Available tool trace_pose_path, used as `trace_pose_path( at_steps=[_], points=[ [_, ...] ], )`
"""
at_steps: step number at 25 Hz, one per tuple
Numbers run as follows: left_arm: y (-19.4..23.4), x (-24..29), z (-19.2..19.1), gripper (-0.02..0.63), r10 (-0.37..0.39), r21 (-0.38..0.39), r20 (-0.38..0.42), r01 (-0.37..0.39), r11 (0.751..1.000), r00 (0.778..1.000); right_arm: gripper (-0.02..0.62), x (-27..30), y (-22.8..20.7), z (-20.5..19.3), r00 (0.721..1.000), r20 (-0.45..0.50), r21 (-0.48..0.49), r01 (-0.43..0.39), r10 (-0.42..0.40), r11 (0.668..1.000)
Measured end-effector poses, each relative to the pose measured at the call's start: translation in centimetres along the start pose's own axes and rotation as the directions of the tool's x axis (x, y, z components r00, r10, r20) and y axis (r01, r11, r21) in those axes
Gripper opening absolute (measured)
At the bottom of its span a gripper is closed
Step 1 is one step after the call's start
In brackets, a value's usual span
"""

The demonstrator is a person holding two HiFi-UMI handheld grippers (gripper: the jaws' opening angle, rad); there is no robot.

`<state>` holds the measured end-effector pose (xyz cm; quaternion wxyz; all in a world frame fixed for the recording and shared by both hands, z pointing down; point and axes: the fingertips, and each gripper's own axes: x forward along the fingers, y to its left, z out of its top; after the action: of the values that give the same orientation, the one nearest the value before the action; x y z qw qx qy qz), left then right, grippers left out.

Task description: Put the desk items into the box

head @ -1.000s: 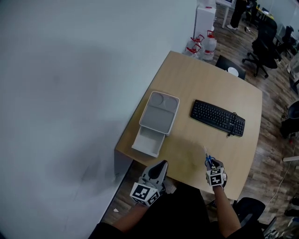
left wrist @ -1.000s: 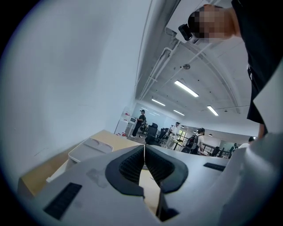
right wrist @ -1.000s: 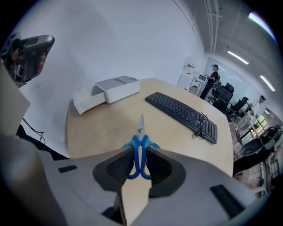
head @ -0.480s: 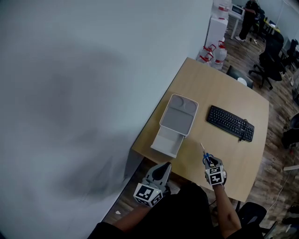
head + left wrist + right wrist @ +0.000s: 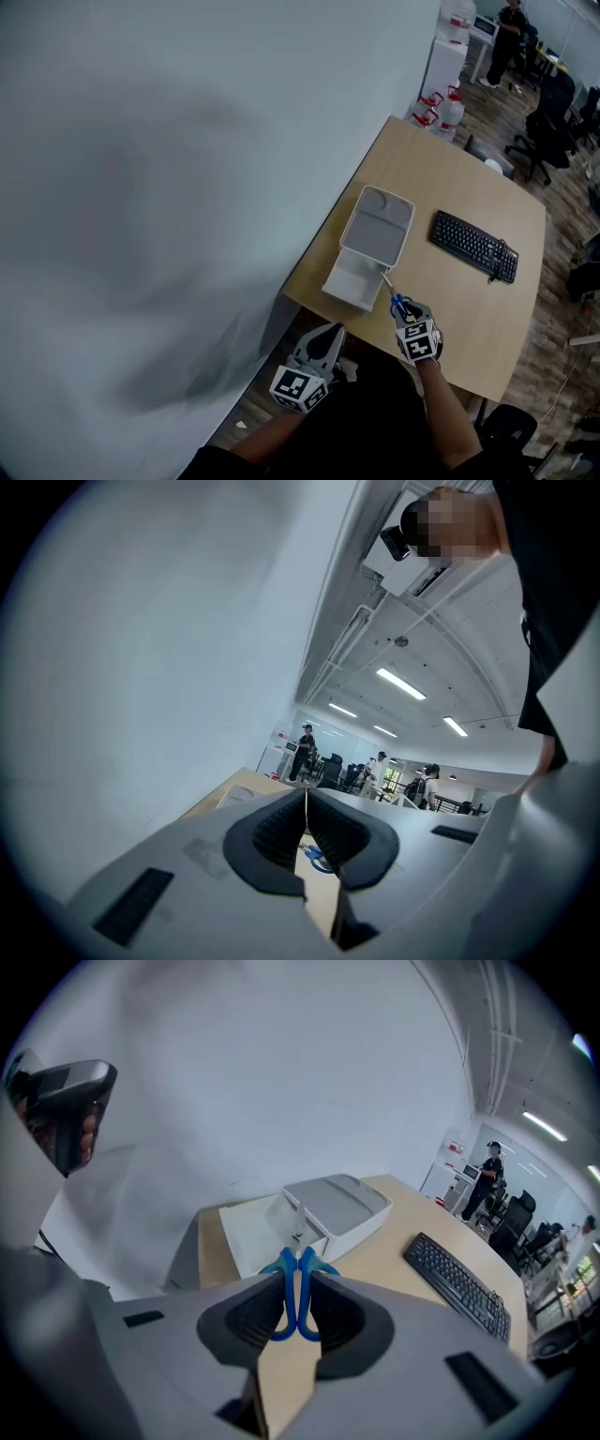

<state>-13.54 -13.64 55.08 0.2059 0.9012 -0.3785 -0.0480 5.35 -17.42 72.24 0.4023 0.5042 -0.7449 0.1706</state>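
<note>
My right gripper (image 5: 403, 312) is shut on a pair of blue-handled scissors (image 5: 394, 295), gripped by the handles, blades pointing ahead. The blade tip reaches the near right corner of the white box's open tray (image 5: 349, 281). Behind the tray lies the box's grey lid (image 5: 380, 225). In the right gripper view the scissors (image 5: 298, 1288) stand upright between the pads of the right gripper (image 5: 298, 1309), with the box (image 5: 333, 1206) just beyond. My left gripper (image 5: 325, 336) is shut and empty, low before the desk's near edge; its pads (image 5: 281, 829) meet.
A black keyboard (image 5: 473, 246) lies right of the box on the wooden desk (image 5: 469, 314). A pale wall (image 5: 187, 187) runs along the desk's left side. Water jugs (image 5: 441, 111), office chairs (image 5: 548, 122) and a standing person (image 5: 511, 26) are beyond the far end.
My right gripper has carried the scissors left and forward, from the desk's open front part up to the box's tray. The left gripper has stayed in place.
</note>
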Motion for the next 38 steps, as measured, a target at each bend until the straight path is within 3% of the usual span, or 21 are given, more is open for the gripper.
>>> trace_pose_path(
  at_steps=[7, 16, 27, 38],
  points=[
    [2.4, -0.8, 0.3, 0.017, 0.067, 0.006, 0.017, -0.067, 0.998, 0.998, 0.143, 3.5, 2.2, 3.4, 0.998, 0.008, -0.029, -0.055, 0.055, 0.998],
    [6.4, -1.1, 1.3, 0.017, 0.177, 0.011, 0.015, -0.177, 0.984, 0.984, 0.144, 9.0, 3.1, 4.3, 0.992, -0.051, -0.061, -0.116, 0.113, 0.991],
    [8.4, 2.0, 1.7, 0.017, 0.188, 0.005, -0.046, -0.188, 0.982, 0.981, 0.144, 13.8, 3.4, 4.6, 0.976, -0.134, -0.059, -0.182, 0.173, 0.981],
    [9.0, 5.6, 0.8, 0.017, 0.172, 0.007, -0.109, -0.173, 0.985, 0.979, 0.144, 16.4, 2.1, 5.3, 0.972, -0.181, -0.070, -0.165, 0.150, 0.984]
  ],
)
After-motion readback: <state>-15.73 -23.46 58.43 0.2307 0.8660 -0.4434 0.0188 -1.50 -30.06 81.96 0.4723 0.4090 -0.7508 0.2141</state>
